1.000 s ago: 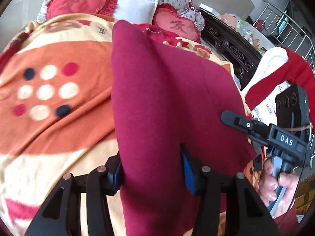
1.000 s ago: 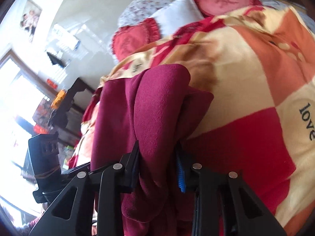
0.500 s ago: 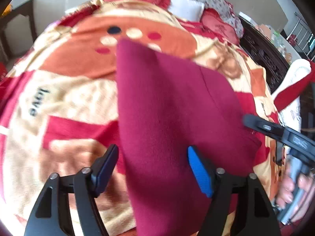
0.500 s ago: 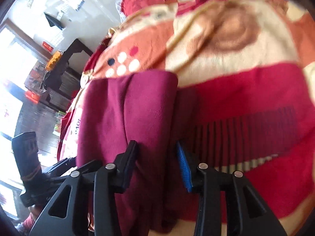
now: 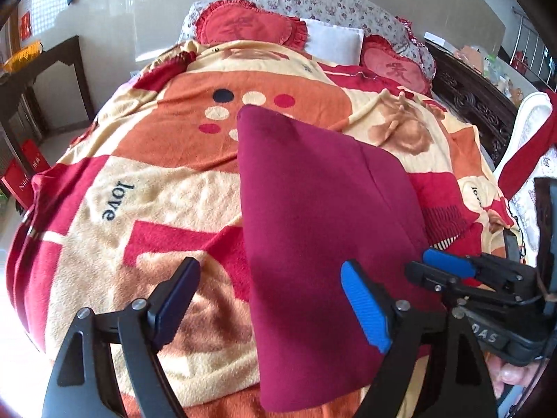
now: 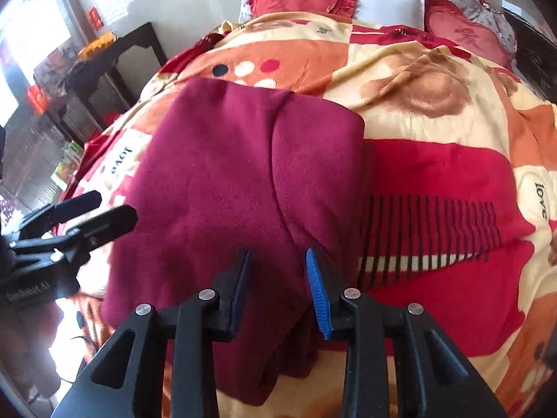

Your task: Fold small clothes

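Observation:
A dark red garment (image 5: 313, 216) lies folded flat on the patterned blanket (image 5: 146, 202) of a bed. My left gripper (image 5: 271, 306) is wide open just above the garment's near edge and holds nothing. My right gripper (image 6: 278, 289) is open over the garment (image 6: 226, 188), its blue pad (image 6: 318, 296) and dark pad straddling a ridge of cloth at the near right edge. Each gripper shows in the other's view, the right (image 5: 449, 271) and the left (image 6: 94, 216), both open.
Red heart-shaped cushions (image 5: 243, 28) and a white pillow (image 5: 334, 40) lie at the head of the bed. A dark wooden table (image 6: 115, 62) stands left of the bed. A carved dark headboard (image 5: 477, 97) and red-and-white clothing (image 5: 529, 139) are at the right.
Both grippers have let go of the garment and opened. It was held up off the bed and now lies flat on the blanket. Both grippers have drawn back toward its near edge.

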Available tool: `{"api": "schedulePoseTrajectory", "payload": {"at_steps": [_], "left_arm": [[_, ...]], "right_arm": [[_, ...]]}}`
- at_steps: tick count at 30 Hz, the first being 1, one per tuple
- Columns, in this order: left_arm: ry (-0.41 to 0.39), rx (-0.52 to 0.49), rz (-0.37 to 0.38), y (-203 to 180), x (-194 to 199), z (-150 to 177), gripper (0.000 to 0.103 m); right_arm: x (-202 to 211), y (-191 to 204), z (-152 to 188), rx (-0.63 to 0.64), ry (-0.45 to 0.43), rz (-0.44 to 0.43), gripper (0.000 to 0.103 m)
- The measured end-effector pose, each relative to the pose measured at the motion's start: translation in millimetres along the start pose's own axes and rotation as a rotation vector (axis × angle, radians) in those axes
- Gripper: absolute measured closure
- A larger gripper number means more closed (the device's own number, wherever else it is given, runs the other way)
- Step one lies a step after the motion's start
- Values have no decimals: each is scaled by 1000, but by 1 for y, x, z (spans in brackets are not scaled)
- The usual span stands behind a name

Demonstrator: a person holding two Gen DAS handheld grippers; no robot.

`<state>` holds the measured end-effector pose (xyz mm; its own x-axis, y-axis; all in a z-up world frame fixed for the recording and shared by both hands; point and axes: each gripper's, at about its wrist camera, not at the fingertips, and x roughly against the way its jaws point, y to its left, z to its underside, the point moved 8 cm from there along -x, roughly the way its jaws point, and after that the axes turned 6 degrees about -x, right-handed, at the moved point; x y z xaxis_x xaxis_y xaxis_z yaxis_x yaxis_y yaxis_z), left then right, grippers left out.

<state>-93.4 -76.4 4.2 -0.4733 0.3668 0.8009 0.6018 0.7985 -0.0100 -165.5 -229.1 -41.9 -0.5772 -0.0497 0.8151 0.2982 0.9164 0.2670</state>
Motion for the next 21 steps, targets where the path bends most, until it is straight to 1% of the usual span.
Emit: {"api": "schedulePoseTrajectory", "payload": {"at_steps": [5, 7, 9, 11, 12, 16, 21], "left_arm": [[-32, -4, -17, -4, 16, 0, 17], [-39, -10, -18, -7, 21, -2, 17], [-45, -12, -26, -9, 26, -3, 17], [-60, -14, -37, -10, 32, -4, 17], [-67, -14, -38, -10, 35, -4, 17], [-84, -3, -39, -9, 44, -4, 17], [-108, -5, -46, -9, 54, -6, 17]], "right_arm": [[32, 9, -4, -24, -71, -9, 88], [43, 13, -5, -38, -95, -5, 86], [52, 16, -4, -26, -124, 23, 83], [58, 18, -4, -12, -143, 45, 82], [62, 20, -5, -10, -157, 52, 80], [74, 19, -7, -27, -197, 62, 66], [79, 24, -10, -29, -208, 52, 65]]}}
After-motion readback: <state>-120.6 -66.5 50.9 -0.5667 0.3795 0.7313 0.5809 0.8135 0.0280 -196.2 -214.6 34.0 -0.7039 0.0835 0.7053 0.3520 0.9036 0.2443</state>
